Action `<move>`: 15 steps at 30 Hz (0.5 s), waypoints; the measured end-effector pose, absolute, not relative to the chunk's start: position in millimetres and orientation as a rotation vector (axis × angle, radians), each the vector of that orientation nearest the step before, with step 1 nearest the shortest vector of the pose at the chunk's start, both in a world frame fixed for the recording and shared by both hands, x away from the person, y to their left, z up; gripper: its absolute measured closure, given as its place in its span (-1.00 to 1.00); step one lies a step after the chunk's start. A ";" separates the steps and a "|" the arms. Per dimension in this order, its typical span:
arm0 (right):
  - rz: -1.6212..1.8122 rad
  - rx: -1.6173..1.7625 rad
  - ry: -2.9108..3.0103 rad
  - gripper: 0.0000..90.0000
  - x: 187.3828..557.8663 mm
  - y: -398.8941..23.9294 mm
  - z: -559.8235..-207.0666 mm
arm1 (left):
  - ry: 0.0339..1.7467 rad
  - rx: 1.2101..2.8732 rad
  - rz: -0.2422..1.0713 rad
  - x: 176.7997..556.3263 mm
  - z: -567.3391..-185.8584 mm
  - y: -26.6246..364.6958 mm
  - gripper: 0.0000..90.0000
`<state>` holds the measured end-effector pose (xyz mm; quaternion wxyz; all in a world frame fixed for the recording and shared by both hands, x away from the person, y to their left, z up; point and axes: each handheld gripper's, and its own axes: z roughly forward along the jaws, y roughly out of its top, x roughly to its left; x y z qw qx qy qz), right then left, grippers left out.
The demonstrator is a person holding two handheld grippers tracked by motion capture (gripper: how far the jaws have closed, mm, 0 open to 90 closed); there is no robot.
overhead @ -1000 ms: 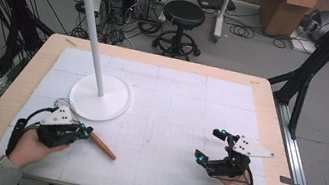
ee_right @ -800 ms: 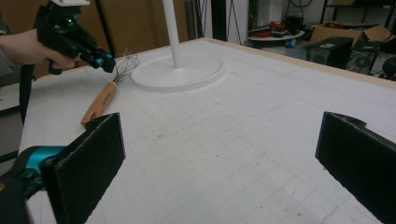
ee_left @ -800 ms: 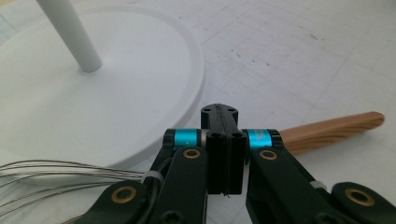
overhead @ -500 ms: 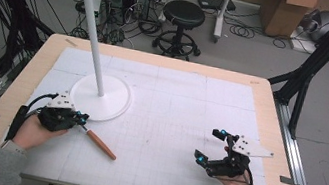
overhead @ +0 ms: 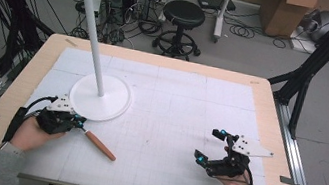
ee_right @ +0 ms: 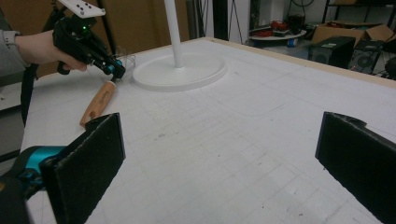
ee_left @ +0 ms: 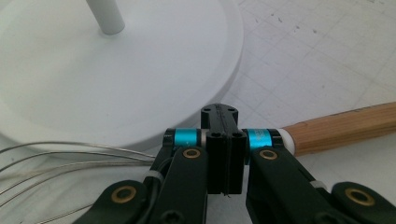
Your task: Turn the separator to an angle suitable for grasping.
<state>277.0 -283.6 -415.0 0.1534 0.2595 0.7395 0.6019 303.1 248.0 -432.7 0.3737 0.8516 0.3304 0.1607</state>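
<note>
Your left gripper [overhead: 80, 125] fingers are clenched on the wooden-handled wire whisk [overhead: 99, 144], beside the white round stand base [overhead: 114, 107]. Your right gripper [overhead: 211, 148] fingers stand released over bare tabletop [overhead: 173, 119].

No words, labels, brand names, numbers or signs can be read anywhere in these pictures. The white mat [overhead: 182, 126] on the table carries a faint printed grid of lines but no figures or letters. The cardboard boxes [overhead: 282, 11] on the floor at about one o'clock from the table are too small and blurred to show any print. The whisk's wooden handle [ee_left: 345, 126] is plain, with no stamp or mark on it.
</note>
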 end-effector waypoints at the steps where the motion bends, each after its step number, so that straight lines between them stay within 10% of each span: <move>1: 1.725 0.734 2.118 -0.99 277.5 -283.7 -415.0 | 0.847 2.197 0.412 302.1 -434.7 249.6 0.99; 15: 1.725 0.736 2.120 -0.99 277.2 -283.5 -414.9 | 0.883 2.195 0.403 295.3 -437.2 270.0 1.00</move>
